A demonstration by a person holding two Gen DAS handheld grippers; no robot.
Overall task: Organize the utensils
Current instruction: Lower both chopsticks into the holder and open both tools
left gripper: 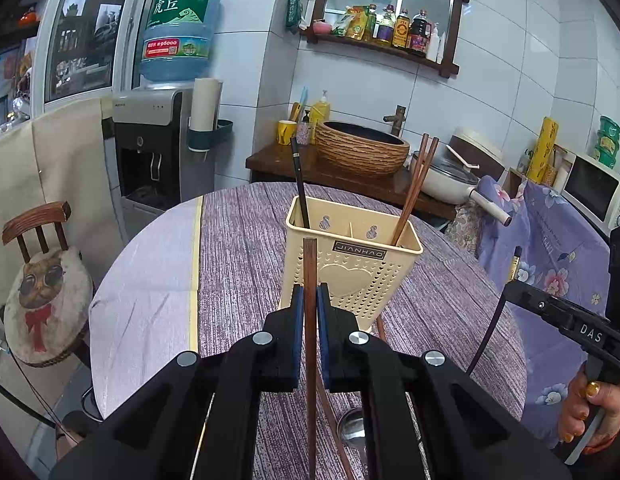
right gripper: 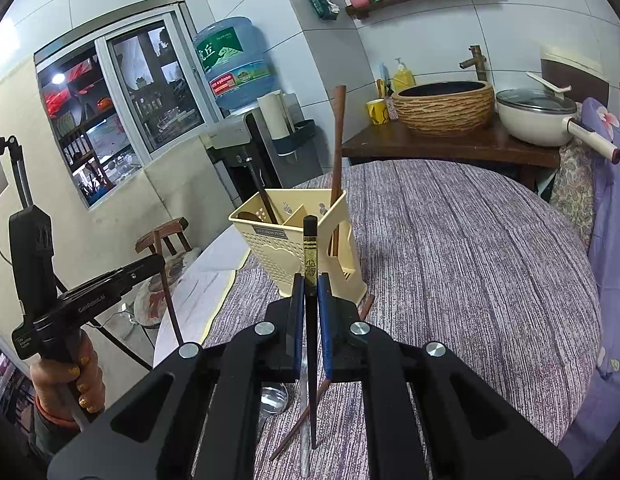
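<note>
A tiled kitchen corner holds a round table (left gripper: pixel 449 300) under a purple streaked cloth, with a water dispenser (left gripper: pixel 154 148) and its blue bottle (left gripper: pixel 180 28) behind it. A woven basin (left gripper: pixel 361 150) sits on a dark wooden stand, and a wall shelf of sauce bottles (left gripper: pixel 393 28) hangs above. A chair with a cat cushion (left gripper: pixel 46 292) stands at the table's left.

On the table stands a cream perforated utensil holder (left gripper: pixel 351 268), divided into compartments. A black chopstick (left gripper: pixel 300 182) leans in its left compartment and a pair of brown wooden chopsticks (left gripper: pixel 413 188) leans in its right one.

The left claw (left gripper: pixel 310 304) is clamped on a single brown wooden chopstick (left gripper: pixel 310 264), held upright just in front of the holder. The right claw (right gripper: pixel 310 292) is clamped on a black chopstick with gold lettering (right gripper: pixel 310 248), likewise upright and near the holder's front corner. Each claw is carried by a person's hand (left gripper: pixel 581 412) with yellow-painted nails.

Below the claws, a metal spoon (right gripper: pixel 272 400) and a further brown chopstick (right gripper: pixel 298 428) lie on the cloth.
</note>
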